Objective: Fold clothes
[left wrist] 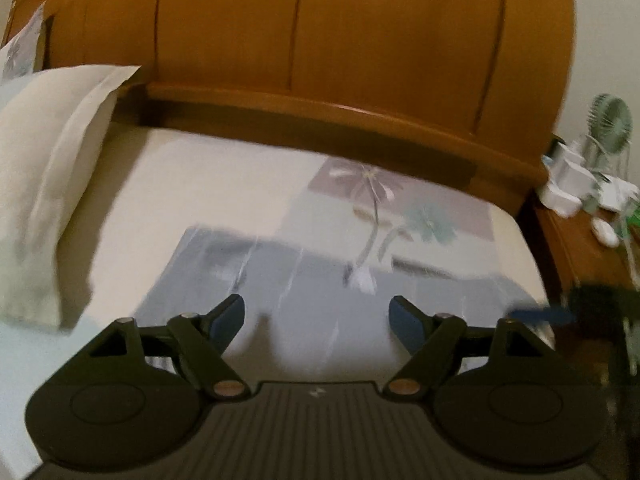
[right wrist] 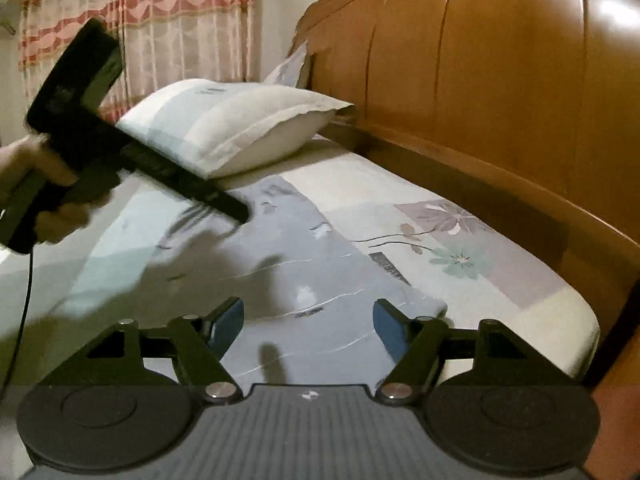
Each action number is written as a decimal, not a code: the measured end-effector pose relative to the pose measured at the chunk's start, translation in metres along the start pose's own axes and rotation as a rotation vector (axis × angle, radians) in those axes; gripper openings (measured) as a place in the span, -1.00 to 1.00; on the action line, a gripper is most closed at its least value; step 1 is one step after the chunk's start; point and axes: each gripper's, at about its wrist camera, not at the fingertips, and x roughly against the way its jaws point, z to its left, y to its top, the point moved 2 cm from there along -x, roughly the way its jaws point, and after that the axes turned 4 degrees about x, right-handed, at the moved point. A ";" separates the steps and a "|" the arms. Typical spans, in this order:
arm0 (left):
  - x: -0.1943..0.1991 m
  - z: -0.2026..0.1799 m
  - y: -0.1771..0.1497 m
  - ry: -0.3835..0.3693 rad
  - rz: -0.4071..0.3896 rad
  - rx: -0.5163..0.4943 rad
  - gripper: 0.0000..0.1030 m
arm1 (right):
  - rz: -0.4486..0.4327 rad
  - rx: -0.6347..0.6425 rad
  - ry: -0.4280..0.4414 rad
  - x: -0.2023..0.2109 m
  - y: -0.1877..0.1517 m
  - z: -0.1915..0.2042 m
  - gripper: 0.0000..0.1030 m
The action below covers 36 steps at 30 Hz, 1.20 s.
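The grey garment (right wrist: 304, 264) lies spread on the bed (right wrist: 552, 304), on the flowered sheet, between the pillow (right wrist: 240, 120) and the near edge of the mattress, with the wooden headboard (right wrist: 500, 80) behind it. It looks like one flat, roughly rectangular layer with pale streaks and small printed marks. Its far edge is straight and its surface is mostly smooth, so I judge that some folding is already done, but the pictures are blurred and I cannot tell how many layers it has. It is perhaps half way: the piece is still wide, and at least one more fold seems left before it is compact.

The left claw (left wrist: 316, 316) hangs above the near part of the garment with its jaws wide apart and nothing between them. The right claw (right wrist: 308, 320) also stands wide open over the cloth and holds nothing. In the right wrist view the person's hand (right wrist: 44, 196) grips the handle of the left tool, which reaches over the garment's left side.

By count: one garment, one pillow lying on the bed and a second, flowered one (right wrist: 290, 68) standing against the headboard, two claws, one hand in view. On the side cabinet (left wrist: 576, 232) stand one small green fan (left wrist: 610, 120) and some white items that are too blurred to count.
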 end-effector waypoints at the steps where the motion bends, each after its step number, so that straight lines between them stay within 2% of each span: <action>1: -0.012 0.000 0.006 0.003 -0.002 -0.002 0.55 | 0.022 -0.015 0.000 -0.003 -0.002 -0.002 0.47; 4: -0.042 0.011 0.013 0.056 -0.005 0.024 0.55 | 0.016 -0.019 0.005 0.003 -0.017 -0.006 0.48; 6: -0.060 0.026 0.015 0.091 0.034 0.097 0.52 | 0.015 -0.017 0.006 0.011 -0.022 -0.006 0.50; 8: -0.059 0.030 0.013 0.074 0.016 0.145 0.53 | 0.012 -0.053 0.028 0.019 -0.018 -0.011 0.50; 10: -0.049 0.024 0.012 0.068 0.019 0.126 0.53 | 0.008 -0.096 0.053 0.028 -0.013 -0.017 0.50; 14: -0.021 0.011 0.004 0.025 0.021 0.059 0.55 | -0.024 -0.310 0.099 0.034 0.003 -0.054 0.50; 17: -0.009 0.007 -0.004 0.020 0.032 0.028 0.55 | 0.021 -0.549 0.179 0.020 0.001 -0.091 0.54; 18: -0.006 0.007 -0.007 0.019 0.038 0.020 0.55 | 0.037 -0.609 0.181 0.016 0.000 -0.099 0.55; 20: -0.008 0.008 -0.010 0.017 0.049 0.021 0.55 | 0.064 -0.704 0.183 0.011 -0.003 -0.111 0.64; 24: -0.014 0.012 -0.014 0.013 0.065 0.049 0.55 | 0.141 -0.865 0.313 -0.016 -0.009 -0.126 0.66; 29: -0.016 0.015 -0.016 0.006 0.072 0.070 0.55 | 0.049 -0.996 0.419 -0.035 -0.003 -0.144 0.69; 33: -0.009 0.017 -0.015 -0.004 0.057 0.076 0.55 | -0.084 -0.921 0.441 -0.018 0.009 -0.144 0.69; 36: -0.005 0.020 -0.014 -0.009 0.038 0.085 0.55 | -0.110 -0.790 0.351 -0.003 0.019 -0.132 0.69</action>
